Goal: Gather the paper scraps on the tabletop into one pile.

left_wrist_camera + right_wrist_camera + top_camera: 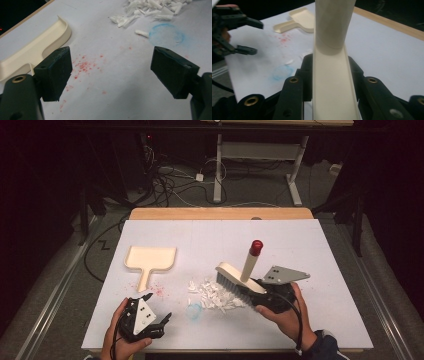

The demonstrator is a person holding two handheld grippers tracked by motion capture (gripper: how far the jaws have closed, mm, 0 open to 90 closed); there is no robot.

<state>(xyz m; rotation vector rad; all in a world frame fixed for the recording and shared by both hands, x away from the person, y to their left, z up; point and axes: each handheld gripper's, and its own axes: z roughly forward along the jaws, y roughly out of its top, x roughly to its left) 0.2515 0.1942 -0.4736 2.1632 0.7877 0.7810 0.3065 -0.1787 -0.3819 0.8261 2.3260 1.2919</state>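
High view: right gripper [260, 296] at lower right, jaws clamped on the cream brush [240, 280], whose bristles sit at the right edge of the white paper scraps [215, 295] at centre; handle w/ red tip points up. Left gripper [159, 316] lower left, jaws wide, holding nothing. Cream dustpan [150, 259] at centre left, well apart from the scraps.

Left gripper view: both pads spread, nothing btwn them; dustpan [35, 47] upper left, scraps [150, 10] top right, blue chalk ring [166, 34] right, red specks [85, 66] centre.

Right gripper view: jaws tight on the brush handle [334, 75] at centre; dustpan [299, 21] at top.

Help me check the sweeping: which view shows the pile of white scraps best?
The high view: the whole pile of white scraps lies beside the brush. The left gripper view catches its near edge; the right gripper view shows a few stray pieces.
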